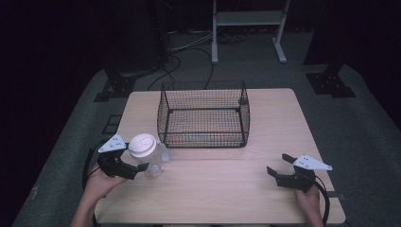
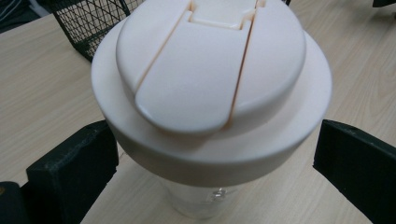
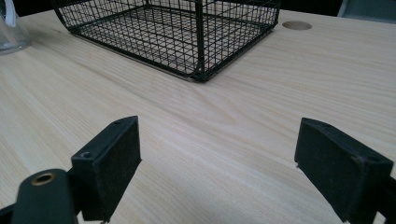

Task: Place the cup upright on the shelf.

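My left claw (image 1: 142, 163) is spread around the white-lidded cup (image 1: 147, 156); contact apparently not made. My right claw (image 1: 279, 166) is spread, over bare surface (image 1: 222, 189).

Your left gripper (image 1: 137, 166), matt black with rough-looking pads, sits around a clear, glassy-walled cup (image 1: 153, 165) whose cream plastic flip lid (image 2: 210, 84) looks smooth with a soft sheen. The pale wood-grain table (image 3: 224, 121) looks smooth and matt. The black wire-mesh basket (image 1: 204, 116) looks like thin coated metal
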Demonstrator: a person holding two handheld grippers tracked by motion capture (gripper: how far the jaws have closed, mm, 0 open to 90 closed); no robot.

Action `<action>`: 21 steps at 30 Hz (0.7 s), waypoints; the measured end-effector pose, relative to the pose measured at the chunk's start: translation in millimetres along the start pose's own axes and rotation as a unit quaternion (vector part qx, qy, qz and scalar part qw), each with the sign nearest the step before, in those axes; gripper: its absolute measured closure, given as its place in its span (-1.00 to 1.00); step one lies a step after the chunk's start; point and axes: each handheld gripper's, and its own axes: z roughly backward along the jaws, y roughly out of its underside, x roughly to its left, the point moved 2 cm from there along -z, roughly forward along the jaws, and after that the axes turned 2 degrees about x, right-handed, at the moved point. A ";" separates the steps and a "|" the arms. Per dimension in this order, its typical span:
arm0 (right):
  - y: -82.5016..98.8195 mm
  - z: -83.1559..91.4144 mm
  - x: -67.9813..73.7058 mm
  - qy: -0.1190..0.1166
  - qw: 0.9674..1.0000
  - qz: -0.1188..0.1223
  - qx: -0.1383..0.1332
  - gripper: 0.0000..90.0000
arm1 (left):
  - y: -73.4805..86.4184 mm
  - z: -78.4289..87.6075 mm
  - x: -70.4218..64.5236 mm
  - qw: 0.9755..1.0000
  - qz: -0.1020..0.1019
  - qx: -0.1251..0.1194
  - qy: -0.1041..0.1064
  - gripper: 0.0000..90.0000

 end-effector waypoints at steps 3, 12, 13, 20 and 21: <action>-0.1 0.3 -0.1 -0.002 1.000 0.001 -0.002 -0.70 | -0.9 -2.9 0.8 1.000 0.001 0.001 0.002 -1.00; -0.2 0.5 0.3 -0.003 1.000 0.000 -0.004 -0.70 | -6.7 -14.5 3.0 1.000 0.004 0.006 0.006 -1.00; -0.2 0.5 0.3 -0.004 1.000 0.001 -0.004 -0.70 | -7.2 -15.2 2.9 1.000 0.002 0.005 0.008 -1.00; -0.2 0.7 0.5 -0.005 1.000 0.002 -0.005 -0.70 | -10.2 -20.3 3.1 1.000 0.000 0.009 0.015 -1.00; -0.3 0.7 0.5 -0.005 1.000 0.002 -0.005 -0.70 | -10.2 -20.4 3.4 1.000 0.001 0.010 0.017 -1.00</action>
